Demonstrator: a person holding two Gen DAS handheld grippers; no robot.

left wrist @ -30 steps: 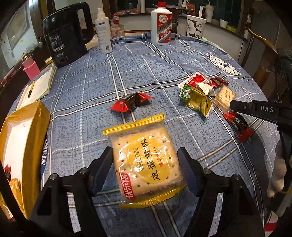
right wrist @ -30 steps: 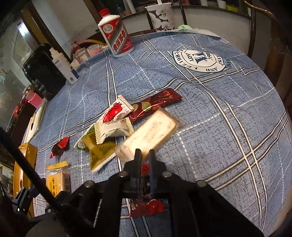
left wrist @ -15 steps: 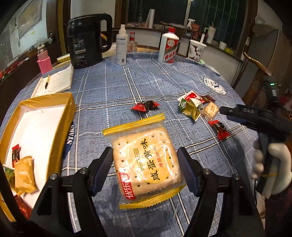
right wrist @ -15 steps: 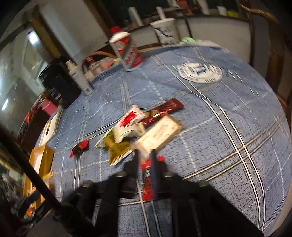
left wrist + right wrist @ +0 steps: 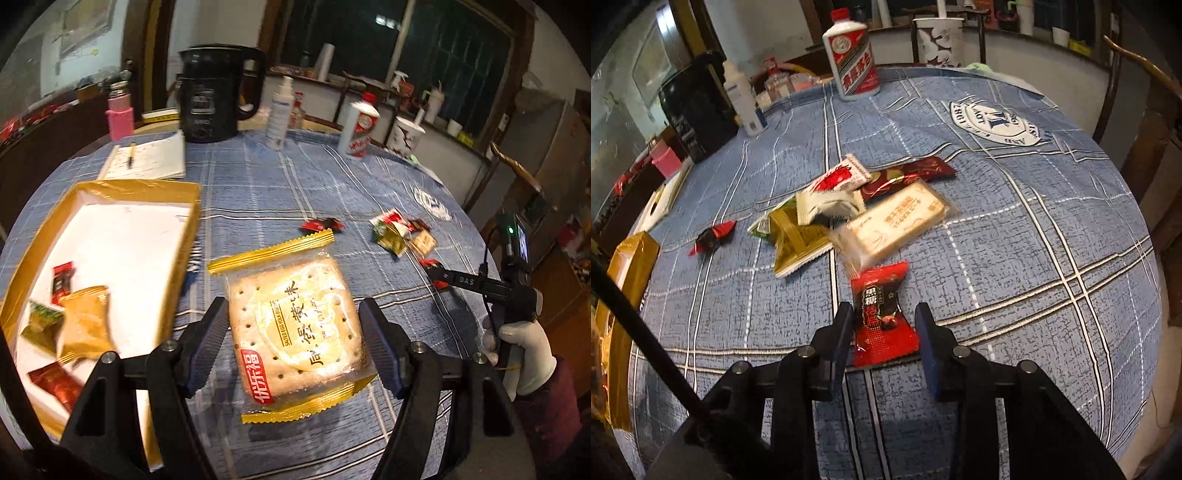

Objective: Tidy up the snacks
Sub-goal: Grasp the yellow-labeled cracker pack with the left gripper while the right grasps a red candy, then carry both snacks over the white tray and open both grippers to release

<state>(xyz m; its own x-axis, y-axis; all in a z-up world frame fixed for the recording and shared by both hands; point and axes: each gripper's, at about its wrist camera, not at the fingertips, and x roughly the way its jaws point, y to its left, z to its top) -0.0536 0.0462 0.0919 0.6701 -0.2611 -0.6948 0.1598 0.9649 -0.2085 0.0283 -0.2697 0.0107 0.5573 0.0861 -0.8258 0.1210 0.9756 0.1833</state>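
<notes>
Gold-rimmed tray (image 5: 192, 221) at 9 o'clock already holds 4 snacks; the left gripper (image 5: 295, 343) clamps a salted-egg cracker pack (image 5: 295, 325) beside it. The right gripper's (image 5: 882, 332) jaws are closing around a red candy (image 5: 881, 314) on the worktop (image 5: 1015, 258), not yet pressing it, with about 6 wrappers left at 12 o'clock.

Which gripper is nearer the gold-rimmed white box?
Left. The left gripper, clamped on the yellow cracker packet, is beside the gold-rimmed white box; the right gripper straddles the red candy wrapper, farther away.
</notes>
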